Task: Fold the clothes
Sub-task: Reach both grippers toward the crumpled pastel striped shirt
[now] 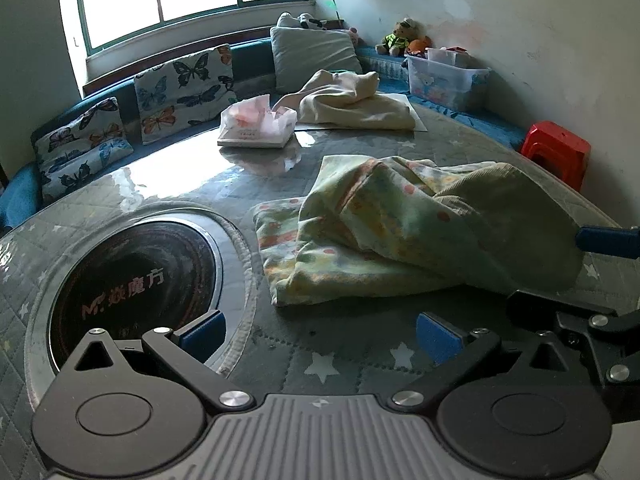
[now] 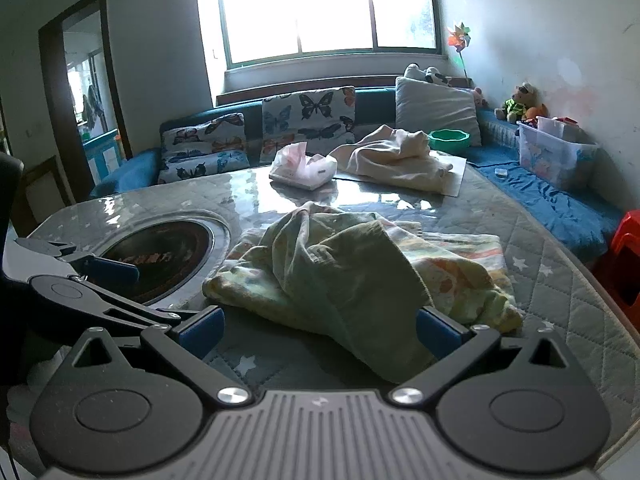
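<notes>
A crumpled pale green garment with orange and yellow print (image 1: 404, 228) lies on the quilted table (image 1: 340, 352), also in the right wrist view (image 2: 352, 280). My left gripper (image 1: 320, 334) is open and empty, just in front of the garment's near edge. My right gripper (image 2: 320, 330) is open, its jaws on either side of the garment's near green fold, not closed on it. The right gripper's blue fingers (image 1: 604, 240) show at the garment's right end in the left wrist view. A cream garment (image 1: 352, 100) lies in a heap at the far side.
A round black cooktop (image 1: 132, 280) is set into the table at the left. A tissue pack (image 1: 256, 124) sits mid-table. Butterfly cushions (image 1: 180, 92), a grey pillow, a clear plastic bin (image 1: 444, 76) and a red stool (image 1: 556, 152) surround the table.
</notes>
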Tool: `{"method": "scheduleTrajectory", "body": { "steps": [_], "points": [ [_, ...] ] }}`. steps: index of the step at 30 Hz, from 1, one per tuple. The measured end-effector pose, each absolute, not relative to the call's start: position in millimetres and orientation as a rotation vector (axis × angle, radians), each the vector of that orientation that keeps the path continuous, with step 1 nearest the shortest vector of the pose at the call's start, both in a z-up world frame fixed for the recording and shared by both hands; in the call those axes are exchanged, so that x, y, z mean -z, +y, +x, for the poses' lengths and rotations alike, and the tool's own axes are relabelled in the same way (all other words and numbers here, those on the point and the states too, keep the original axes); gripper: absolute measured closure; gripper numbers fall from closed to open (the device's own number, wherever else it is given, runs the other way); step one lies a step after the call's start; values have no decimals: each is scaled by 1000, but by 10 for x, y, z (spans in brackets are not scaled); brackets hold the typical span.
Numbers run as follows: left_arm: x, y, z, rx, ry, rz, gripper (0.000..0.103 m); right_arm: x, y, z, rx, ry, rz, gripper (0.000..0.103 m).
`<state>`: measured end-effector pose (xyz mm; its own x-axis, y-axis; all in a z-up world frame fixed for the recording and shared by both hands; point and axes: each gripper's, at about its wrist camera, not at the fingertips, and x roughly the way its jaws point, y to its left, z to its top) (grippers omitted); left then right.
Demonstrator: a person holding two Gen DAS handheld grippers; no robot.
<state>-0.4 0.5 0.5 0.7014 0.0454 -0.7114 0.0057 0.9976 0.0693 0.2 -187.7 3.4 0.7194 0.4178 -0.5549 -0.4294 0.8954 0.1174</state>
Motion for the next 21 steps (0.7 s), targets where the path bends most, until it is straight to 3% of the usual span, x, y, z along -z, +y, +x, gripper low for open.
{"method": "scheduleTrajectory", "body": {
  "steps": [21],
  "points": [
    [22,-132,-124,-7,807,112,0,-55,-1949,-168,-428,610,-52,0]
  ]
}}
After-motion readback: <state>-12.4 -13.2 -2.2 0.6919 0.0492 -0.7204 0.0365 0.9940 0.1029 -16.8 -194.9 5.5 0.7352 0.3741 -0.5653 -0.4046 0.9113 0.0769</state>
